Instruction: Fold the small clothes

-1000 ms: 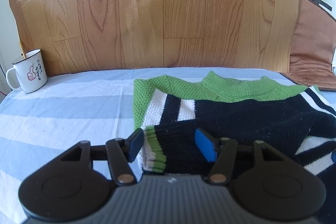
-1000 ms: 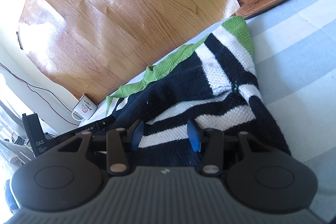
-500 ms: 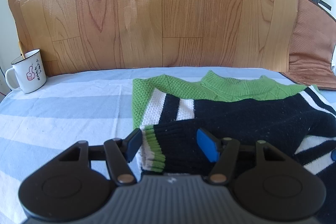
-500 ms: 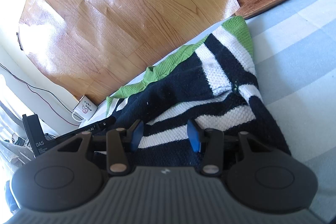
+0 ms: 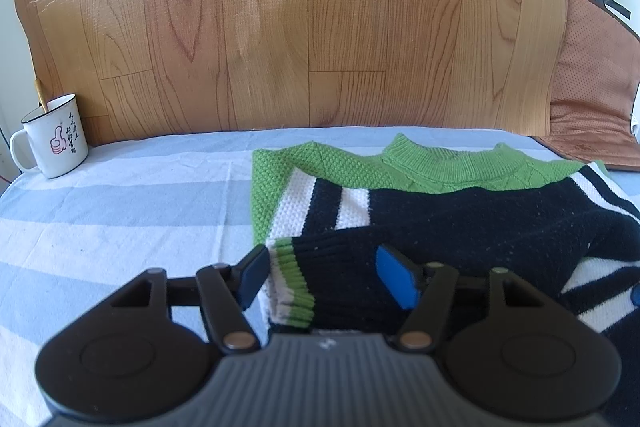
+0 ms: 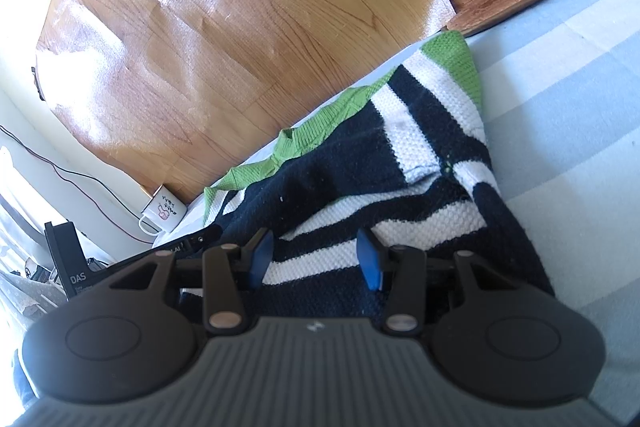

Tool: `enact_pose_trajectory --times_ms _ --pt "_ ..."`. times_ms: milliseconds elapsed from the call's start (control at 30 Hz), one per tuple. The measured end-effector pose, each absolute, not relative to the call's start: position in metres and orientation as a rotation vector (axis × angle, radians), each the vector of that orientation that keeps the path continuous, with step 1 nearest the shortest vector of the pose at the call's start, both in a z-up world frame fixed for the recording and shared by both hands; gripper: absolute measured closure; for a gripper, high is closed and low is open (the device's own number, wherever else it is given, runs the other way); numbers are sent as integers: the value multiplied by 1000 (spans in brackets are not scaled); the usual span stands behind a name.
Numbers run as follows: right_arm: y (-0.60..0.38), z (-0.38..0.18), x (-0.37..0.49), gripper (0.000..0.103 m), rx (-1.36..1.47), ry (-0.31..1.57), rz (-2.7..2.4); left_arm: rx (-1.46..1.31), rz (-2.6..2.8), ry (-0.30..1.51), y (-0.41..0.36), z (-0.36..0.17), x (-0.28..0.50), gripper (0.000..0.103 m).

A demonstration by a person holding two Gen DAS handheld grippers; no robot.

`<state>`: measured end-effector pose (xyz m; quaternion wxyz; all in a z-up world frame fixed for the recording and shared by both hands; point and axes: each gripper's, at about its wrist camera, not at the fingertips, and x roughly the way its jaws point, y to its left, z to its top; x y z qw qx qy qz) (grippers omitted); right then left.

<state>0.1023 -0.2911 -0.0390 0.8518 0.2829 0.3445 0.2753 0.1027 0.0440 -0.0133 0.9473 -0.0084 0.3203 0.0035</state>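
Left gripper (image 5: 320,277) straddles the cuff (image 5: 291,283) of a striped knit sweater (image 5: 460,223) on a blue-striped sheet (image 5: 120,211), jaws spread and not pinching.

Sleeve runs rightward across the sweater's body, directly ahead of the left tool; right gripper (image 6: 316,259), also spread, hovers over the striped hem side (image 6: 420,223).

Surface: bed/mattress w/ blue-white striped sheet (image 5: 120,211), slightly creased. Lying on it: knit sweater (image 5: 460,223), green/black/white, partly folded, sleeve cuff toward near edge. White enamel mug (image 5: 54,143), thumbs-up print, at far left corner, well apart from sweater. Brown perforated cushion (image 5: 588,107) at far right.
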Motion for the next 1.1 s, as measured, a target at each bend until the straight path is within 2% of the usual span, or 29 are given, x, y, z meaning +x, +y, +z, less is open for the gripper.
enact_pose_trajectory --times_ms 267,467,1100 --pt "-292 -39 102 54 602 723 579 -20 2 655 43 -14 102 32" --pt "-292 -40 103 54 601 724 580 -22 -2 657 44 -14 102 28" --pt "-293 -40 103 54 601 724 582 -24 -5 658 44 -15 102 25"
